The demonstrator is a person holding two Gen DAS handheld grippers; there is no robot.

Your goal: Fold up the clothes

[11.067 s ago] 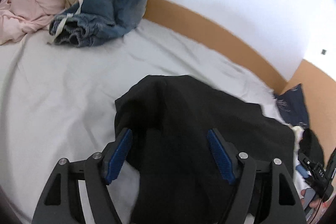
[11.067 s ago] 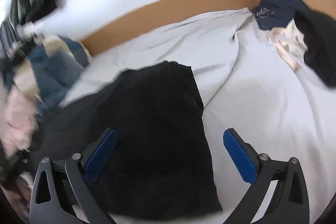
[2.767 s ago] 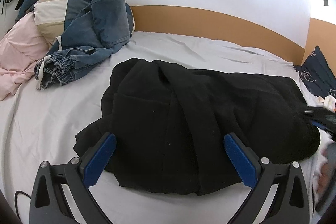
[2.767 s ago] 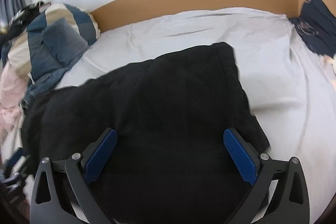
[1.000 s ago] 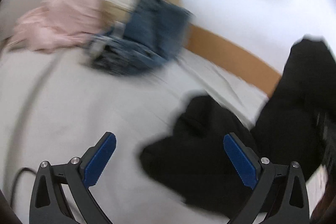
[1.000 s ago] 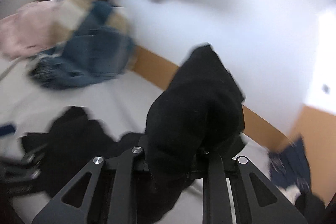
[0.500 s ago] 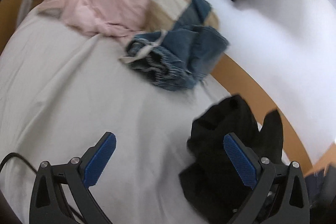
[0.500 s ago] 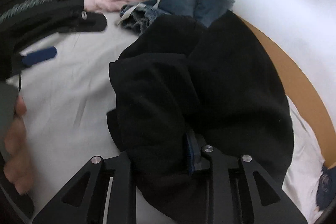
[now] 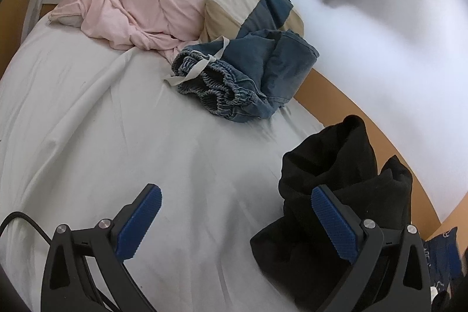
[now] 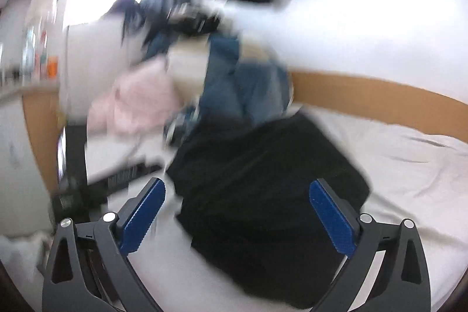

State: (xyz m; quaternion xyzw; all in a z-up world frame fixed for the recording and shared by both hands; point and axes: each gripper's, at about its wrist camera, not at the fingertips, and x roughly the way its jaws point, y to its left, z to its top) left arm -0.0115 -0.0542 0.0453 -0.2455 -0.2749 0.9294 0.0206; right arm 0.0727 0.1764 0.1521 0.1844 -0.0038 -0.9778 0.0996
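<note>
Crumpled pale pink garment (image 9: pixel 140 5) at far left of white bedsheet (image 9: pixel 87 122); bunched blue denim trousers (image 9: pixel 248 78) beside it. Left gripper (image 9: pixel 234 217) released, jaws wide, over bare sheet. Rumpled black garment (image 9: pixel 345 195) on sheet at right. Right gripper (image 10: pixel 237 212) released, empty, above black garment; view blurred.

Black garment (image 9: pixel 345 174), white sheet (image 9: pixel 117 136), pink cloth (image 9: pixel 140 5), blue denim (image 9: pixel 251 78), blue-padded grippers.
</note>
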